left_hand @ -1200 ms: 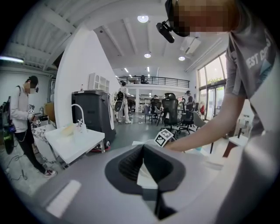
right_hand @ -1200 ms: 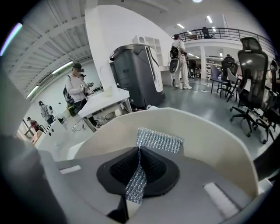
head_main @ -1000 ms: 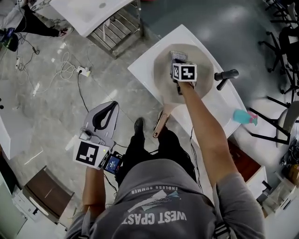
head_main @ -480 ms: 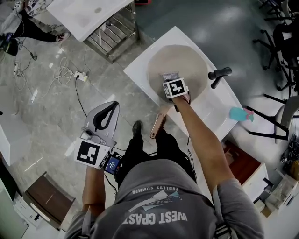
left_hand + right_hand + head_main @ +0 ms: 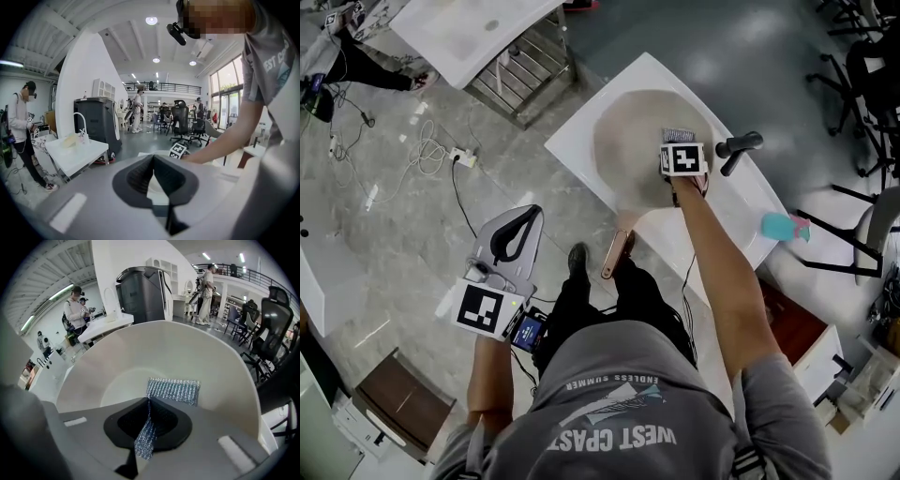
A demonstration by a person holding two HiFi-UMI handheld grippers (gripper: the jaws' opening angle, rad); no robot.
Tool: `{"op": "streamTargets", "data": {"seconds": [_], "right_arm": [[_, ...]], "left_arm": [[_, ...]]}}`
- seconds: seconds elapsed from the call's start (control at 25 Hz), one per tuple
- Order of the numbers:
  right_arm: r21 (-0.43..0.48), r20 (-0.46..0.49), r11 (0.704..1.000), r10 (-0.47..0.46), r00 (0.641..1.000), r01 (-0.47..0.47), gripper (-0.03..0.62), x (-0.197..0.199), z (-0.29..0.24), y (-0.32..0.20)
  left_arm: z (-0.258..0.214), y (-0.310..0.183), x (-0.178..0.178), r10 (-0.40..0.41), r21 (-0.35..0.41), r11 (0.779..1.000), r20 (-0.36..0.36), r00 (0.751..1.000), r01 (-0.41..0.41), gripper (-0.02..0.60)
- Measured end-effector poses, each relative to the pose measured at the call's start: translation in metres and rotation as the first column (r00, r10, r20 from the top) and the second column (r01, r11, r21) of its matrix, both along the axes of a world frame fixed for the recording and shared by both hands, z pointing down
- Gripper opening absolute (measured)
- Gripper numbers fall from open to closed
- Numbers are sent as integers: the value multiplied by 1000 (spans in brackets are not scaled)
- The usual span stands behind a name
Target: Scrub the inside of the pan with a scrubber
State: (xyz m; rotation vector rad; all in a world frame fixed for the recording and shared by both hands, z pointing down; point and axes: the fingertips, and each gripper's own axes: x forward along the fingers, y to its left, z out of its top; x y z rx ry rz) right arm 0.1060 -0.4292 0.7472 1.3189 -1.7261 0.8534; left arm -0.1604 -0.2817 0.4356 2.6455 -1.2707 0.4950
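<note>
right gripper (image 5: 149,401) pinching scrubber (image 5: 172,390) near right rim of pan (image 5: 623,141), bare floor leftward, left gripper (image 5: 152,161) closed, empty, well apart from table (image 5: 581,141)

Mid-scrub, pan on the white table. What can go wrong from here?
1. Nothing steadies the pan: the left tongs hang away from it, so it may slide or spin.
2. The right tongs pinch only a narrow fold of the scrubber; it may pull free.
3. The handle overhangs the table edge and could be bumped.
</note>
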Motion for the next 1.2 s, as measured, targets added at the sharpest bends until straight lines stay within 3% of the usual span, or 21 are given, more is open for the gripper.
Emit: {"op": "streamTargets", "data": {"seconds": [0.24,0.52,0.88,1.04,1.2], "right_arm": [[62,34,998,30,999,-32,18,-7,-8,-43],[55,84,994,-101,991,97,18,-75,-6,-65],[-33,126,957,-283,951,289,17,-133,17,6],[-75,125,938,-329,936,339,17,-127,22,39],[-116,104,944,-297,949,308,17,-97,22,51]], "left_arm": [[12,4,-15,-42,-25,999,9,999,42,2],[21,9,-27,-80,-40,996,6,997,80,2],[22,7,-27,-71,-39,997,0,997,71,2],[16,0,-16,-40,-30,999,0,999,40,2],[12,-4,-4,-5,-17,1000,-3,1000,4,2]]}}
